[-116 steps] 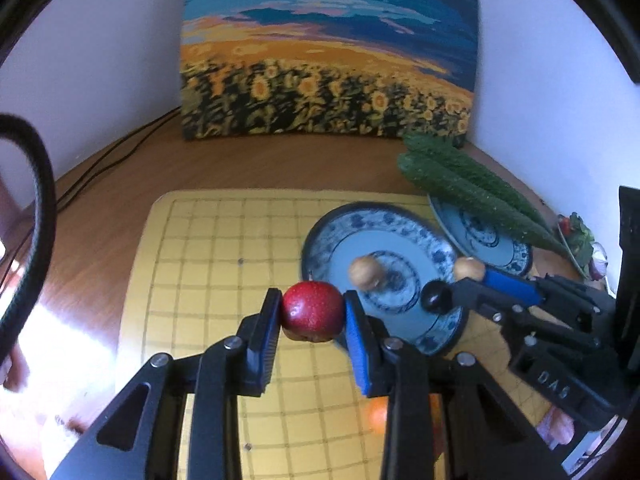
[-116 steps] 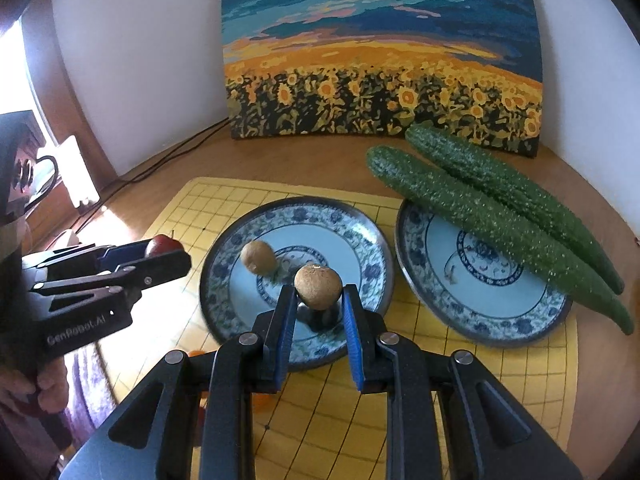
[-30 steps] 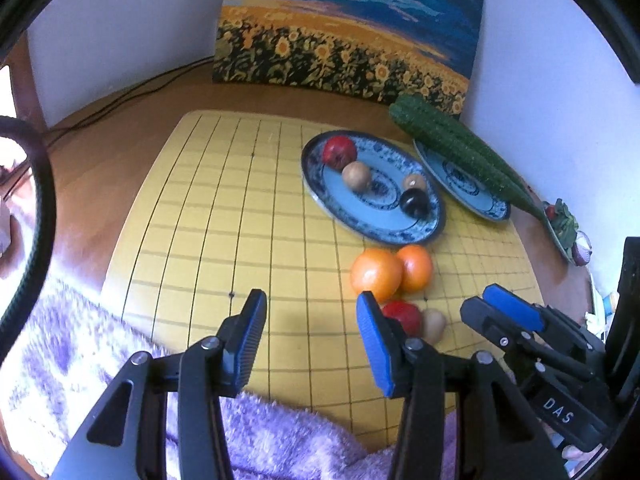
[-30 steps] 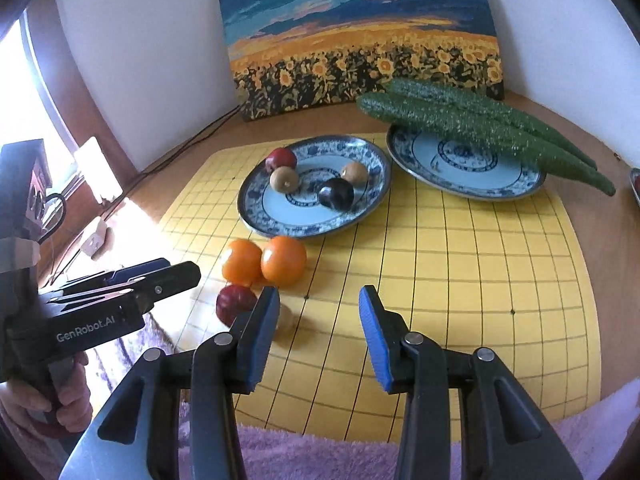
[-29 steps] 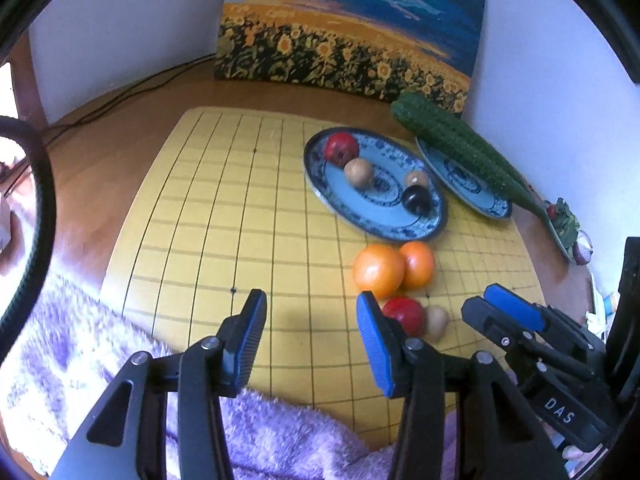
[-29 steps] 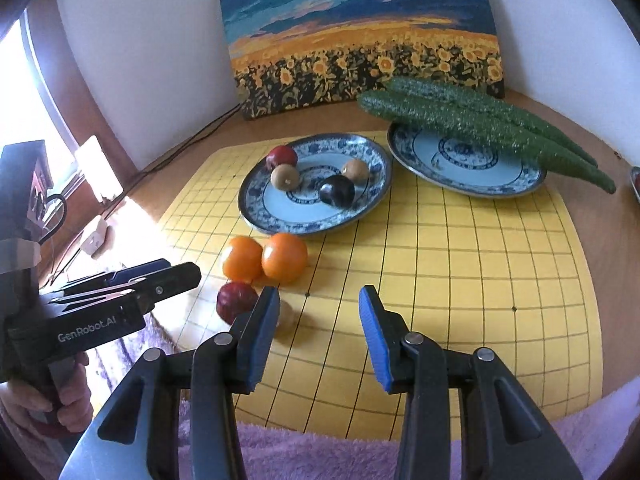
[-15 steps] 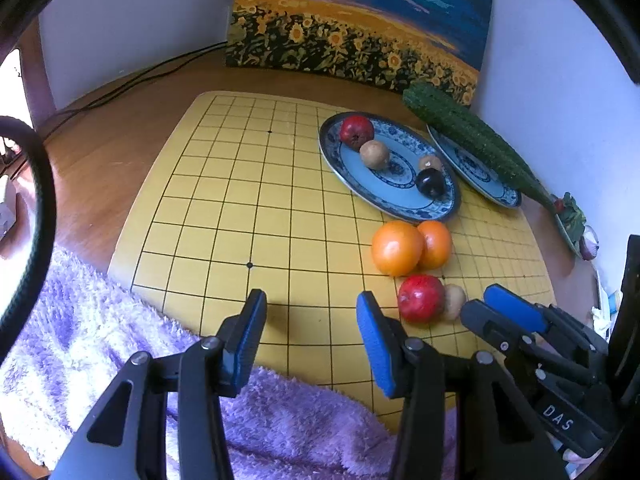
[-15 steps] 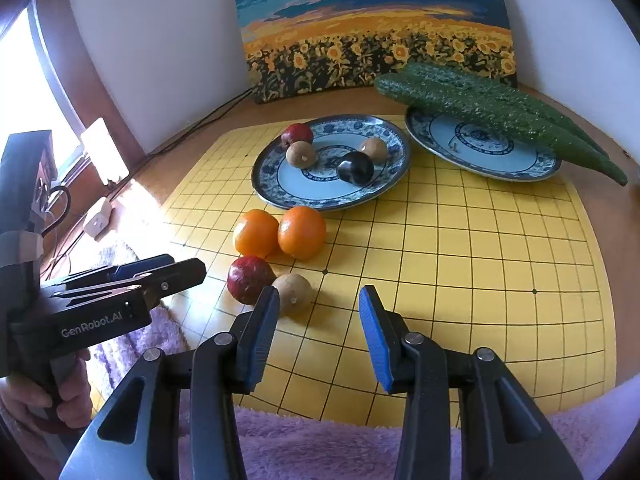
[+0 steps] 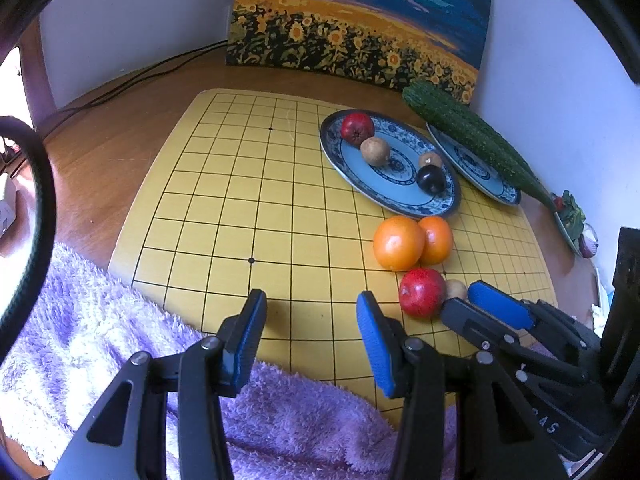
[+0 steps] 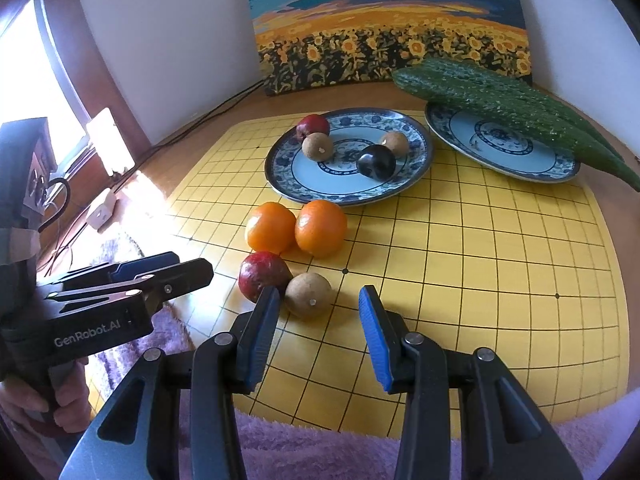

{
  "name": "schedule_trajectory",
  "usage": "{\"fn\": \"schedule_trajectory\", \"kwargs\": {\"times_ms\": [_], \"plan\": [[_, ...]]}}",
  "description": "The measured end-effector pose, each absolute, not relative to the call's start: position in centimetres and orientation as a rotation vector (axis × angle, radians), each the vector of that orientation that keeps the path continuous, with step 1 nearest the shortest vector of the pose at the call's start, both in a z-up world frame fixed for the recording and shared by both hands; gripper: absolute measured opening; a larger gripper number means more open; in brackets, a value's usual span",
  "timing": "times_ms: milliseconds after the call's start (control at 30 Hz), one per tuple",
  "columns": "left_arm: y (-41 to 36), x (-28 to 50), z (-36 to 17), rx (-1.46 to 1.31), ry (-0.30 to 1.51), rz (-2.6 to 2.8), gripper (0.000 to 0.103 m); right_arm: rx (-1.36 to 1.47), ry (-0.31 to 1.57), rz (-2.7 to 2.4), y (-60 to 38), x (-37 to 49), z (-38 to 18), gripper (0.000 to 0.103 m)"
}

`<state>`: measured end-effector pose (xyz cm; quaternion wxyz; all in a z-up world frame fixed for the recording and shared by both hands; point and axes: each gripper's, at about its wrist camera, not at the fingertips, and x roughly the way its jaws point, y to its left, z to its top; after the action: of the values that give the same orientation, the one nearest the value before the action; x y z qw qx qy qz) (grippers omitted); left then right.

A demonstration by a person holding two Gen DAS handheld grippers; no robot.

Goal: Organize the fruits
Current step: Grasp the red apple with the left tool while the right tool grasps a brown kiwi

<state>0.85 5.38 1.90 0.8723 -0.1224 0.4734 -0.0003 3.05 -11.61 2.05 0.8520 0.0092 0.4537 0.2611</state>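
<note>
Nearest the cameras, a purple fleecy towel (image 9: 280, 408) drapes over the near edge of a yellow gridded mat (image 9: 260, 208). Above it the left gripper (image 9: 310, 332) hangs with its blue-padded jaws apart and nothing between them, just as they stood a second ago. The right gripper (image 10: 318, 330) is likewise spread and empty, its left pad just short of a brown round fruit (image 10: 309, 294) lying on the mat.

Touching that brown fruit on its left is a dark red fruit (image 10: 264, 276). Just beyond the pair sit two oranges (image 10: 296, 228), side by side and touching. All four remain loose on the mat, near its middle, and now lie closer to the right gripper's jaws than they did a second ago, when the red one sat just off its left pad and the brown one was barely seen.

Farther back, the blue-patterned plate (image 10: 416, 160) carries four pieces: a red fruit (image 10: 313, 126) and a brown one (image 10: 317, 145) at its left, a second brown one (image 10: 395, 143) and a dark plum-like fruit (image 10: 376, 162) at its right. About four seconds ago the left gripper clamped the red fruit and the right gripper a brown one over this plate; both now rest on it.

To the right, a second plate (image 10: 500, 148) bears two long cucumbers (image 10: 508, 108). A sunflower painting (image 10: 392, 28) leans against the white wall at the far edge of the wooden table (image 9: 100, 152).
</note>
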Motion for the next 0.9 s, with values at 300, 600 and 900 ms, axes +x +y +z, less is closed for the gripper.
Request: {"fn": "schedule_trajectory", "kwargs": {"times_ms": [300, 600, 900], "plan": [[5.2, 0.9, 2.0, -0.252, 0.989, -0.005, 0.049, 0.057, 0.955, 0.575, -12.0, 3.5, 1.8, 0.032], [3.8, 0.9, 2.9, -0.24, 0.978, -0.035, 0.049, 0.089, 0.949, 0.566, -13.0, 3.5, 1.9, 0.026], [1.2, 1.5, 2.7, -0.209, 0.988, -0.092, 0.05, 0.103, 0.938, 0.519, -15.1, 3.7, 2.3, 0.026]]}}
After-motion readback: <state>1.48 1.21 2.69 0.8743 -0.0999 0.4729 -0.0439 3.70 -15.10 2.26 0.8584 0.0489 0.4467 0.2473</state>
